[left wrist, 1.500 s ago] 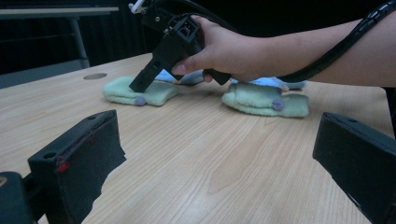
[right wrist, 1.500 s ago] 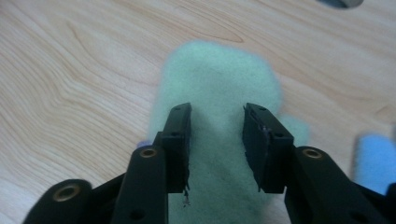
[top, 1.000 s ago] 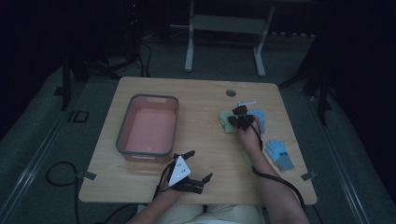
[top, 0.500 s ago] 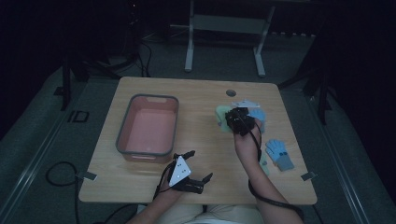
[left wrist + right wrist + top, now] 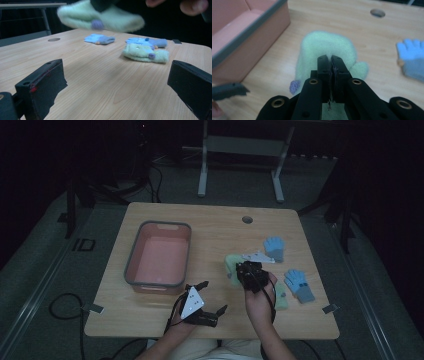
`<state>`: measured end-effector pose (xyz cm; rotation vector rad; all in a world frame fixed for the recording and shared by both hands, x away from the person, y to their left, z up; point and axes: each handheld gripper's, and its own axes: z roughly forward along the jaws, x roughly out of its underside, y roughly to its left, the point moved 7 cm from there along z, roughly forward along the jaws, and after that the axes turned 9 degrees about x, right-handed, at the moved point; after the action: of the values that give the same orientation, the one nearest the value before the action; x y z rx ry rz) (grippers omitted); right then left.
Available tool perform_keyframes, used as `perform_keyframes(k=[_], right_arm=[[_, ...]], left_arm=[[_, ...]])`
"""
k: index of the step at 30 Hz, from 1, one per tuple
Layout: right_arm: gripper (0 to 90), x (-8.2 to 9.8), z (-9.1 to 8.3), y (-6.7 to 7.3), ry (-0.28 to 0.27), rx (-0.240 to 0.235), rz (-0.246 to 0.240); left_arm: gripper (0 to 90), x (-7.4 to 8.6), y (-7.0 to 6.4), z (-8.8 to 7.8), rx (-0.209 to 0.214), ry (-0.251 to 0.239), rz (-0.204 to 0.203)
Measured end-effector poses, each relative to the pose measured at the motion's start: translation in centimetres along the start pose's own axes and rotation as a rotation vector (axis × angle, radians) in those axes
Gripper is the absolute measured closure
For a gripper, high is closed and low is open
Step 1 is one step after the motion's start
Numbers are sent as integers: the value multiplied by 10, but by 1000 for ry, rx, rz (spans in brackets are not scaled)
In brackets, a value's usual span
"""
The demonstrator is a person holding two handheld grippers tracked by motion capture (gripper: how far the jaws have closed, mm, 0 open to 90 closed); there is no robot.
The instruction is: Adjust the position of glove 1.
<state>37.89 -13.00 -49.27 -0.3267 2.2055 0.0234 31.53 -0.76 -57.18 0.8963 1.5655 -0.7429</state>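
Landmark: the pink bin [image 5: 159, 259] with a grey rim, on the left half of the wooden table [image 5: 210, 225]; every place below is told from it.
Right gripper [image 5: 331, 65]: jaws pressed together on a fluffy pale green mitten [image 5: 325, 50], which hangs lifted off the table to the right of the bin; in the high view this gripper [image 5: 248, 271] sits right of the bin's near corner, held by the person's right hand [image 5: 260, 300].
Lifted mitten: pale green with a small purple pompom [image 5: 295, 86]; in the left gripper view it floats above the tabletop [image 5: 100, 18], blurred.
Left gripper [image 5: 202, 297]: jaws spread wide with nothing between them, just in front of the bin's near right corner, low over the table; a grey three-cornered plate rides on top.
Second green mitten [image 5: 145, 53]: lying flat on the table, farther right of the bin than the lifted one.
Blue gloves: one [image 5: 274, 248] far right of the bin, level with its middle; another [image 5: 299, 285] far right, nearer the person.
Table hole [image 5: 247, 219]: right of the bin, beyond its far end.
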Motion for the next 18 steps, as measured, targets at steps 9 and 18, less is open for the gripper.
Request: perform_keyframes(k=[9,18], right_arm=[[869,39,36,14,61,12,17],[865,67,70,23,110,-6,30]], left_arm=[[10,0,0,0,11,1,-3],[10,0,0,0,17,-3,-8]])
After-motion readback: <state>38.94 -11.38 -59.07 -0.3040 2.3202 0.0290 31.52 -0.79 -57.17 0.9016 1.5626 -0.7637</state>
